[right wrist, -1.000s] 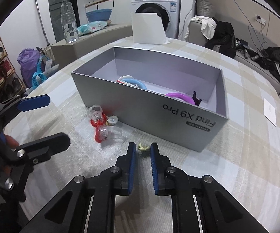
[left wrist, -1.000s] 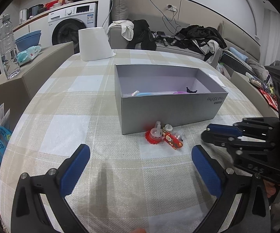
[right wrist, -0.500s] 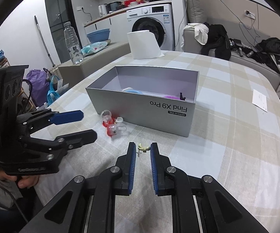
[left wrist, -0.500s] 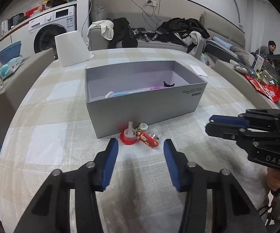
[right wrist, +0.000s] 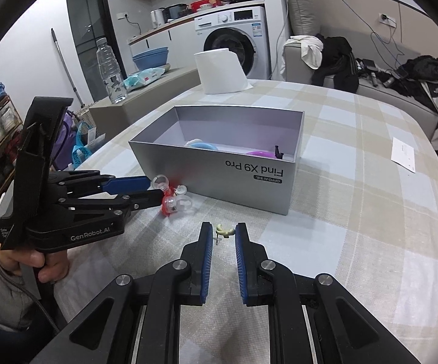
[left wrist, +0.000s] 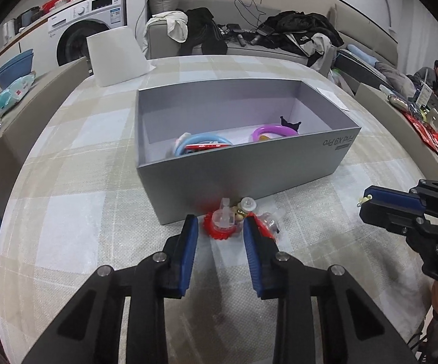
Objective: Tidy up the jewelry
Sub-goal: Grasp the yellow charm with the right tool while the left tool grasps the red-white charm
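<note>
A grey open box [left wrist: 249, 163] [right wrist: 237, 182] sits on the checked table and holds a blue ring [left wrist: 202, 142], a purple ring [left wrist: 272, 130] and a small black piece [left wrist: 290, 121]. A red and clear plastic jewelry cluster [left wrist: 228, 221] [right wrist: 173, 201] lies against the box's near wall. My left gripper [left wrist: 220, 227] [right wrist: 155, 189] has its jaws partly closed on either side of the cluster, touching or nearly so. My right gripper [right wrist: 223, 232] [left wrist: 366, 198] is shut on a small pale yellow earring [right wrist: 225, 231], held to the right of the box.
A white paper roll [left wrist: 115, 56] stands at the table's far edge. A paper slip [right wrist: 404, 153] lies on the table right of the box. A water bottle [right wrist: 111, 69] and blue bowls [right wrist: 150, 57] sit on a side counter. A sofa with clothes [left wrist: 294, 36] lies behind.
My left gripper has narrowed from wide open and moved forward to straddle the red cluster. My right gripper has kept hold of the earring and drawn back from the box.
</note>
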A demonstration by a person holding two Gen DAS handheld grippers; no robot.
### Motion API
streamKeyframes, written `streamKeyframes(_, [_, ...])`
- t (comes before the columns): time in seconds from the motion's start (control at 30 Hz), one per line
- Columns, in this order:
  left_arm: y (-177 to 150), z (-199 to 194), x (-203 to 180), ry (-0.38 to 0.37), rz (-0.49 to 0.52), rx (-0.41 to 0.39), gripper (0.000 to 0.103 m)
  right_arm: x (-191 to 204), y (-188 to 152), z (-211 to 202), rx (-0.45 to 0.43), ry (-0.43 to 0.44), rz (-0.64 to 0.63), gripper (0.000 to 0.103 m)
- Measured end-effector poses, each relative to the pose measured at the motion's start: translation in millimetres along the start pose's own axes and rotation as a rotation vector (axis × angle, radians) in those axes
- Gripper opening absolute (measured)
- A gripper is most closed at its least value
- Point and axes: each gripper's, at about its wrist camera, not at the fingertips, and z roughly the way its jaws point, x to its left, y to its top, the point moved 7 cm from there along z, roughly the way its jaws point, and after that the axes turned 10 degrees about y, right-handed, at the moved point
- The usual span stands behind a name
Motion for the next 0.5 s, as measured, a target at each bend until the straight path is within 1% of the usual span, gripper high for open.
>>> streamKeyframes(0.07, [0.6, 2.9, -0.6, 0.008, 0.009, 0.009, 0.025, 1.1, -0.4, 0.8, 0.004, 0.001, -0.002, 0.014])
streamKeyframes(0.13, [0.4, 5.3, -0.7, 0.0, 0.007, 0.021, 0.018, 2.1, -0.3, 1.6, 0.007, 0.002, -0.005, 0.014])
streamKeyframes(0.27, [-0.4, 0.3, -0.6, -0.008, 0.012, 0.009, 0.014, 2.6, -0.8, 0.7, 0.007, 0.005, -0.005, 0.014])
streamKeyframes(0.5, [-4.1, -6.6, 6.6, -0.012, -0.001, -0.001, 0.014, 0.6, 0.5, 1.3, 0.004, -0.003, 0.002, 0.014])
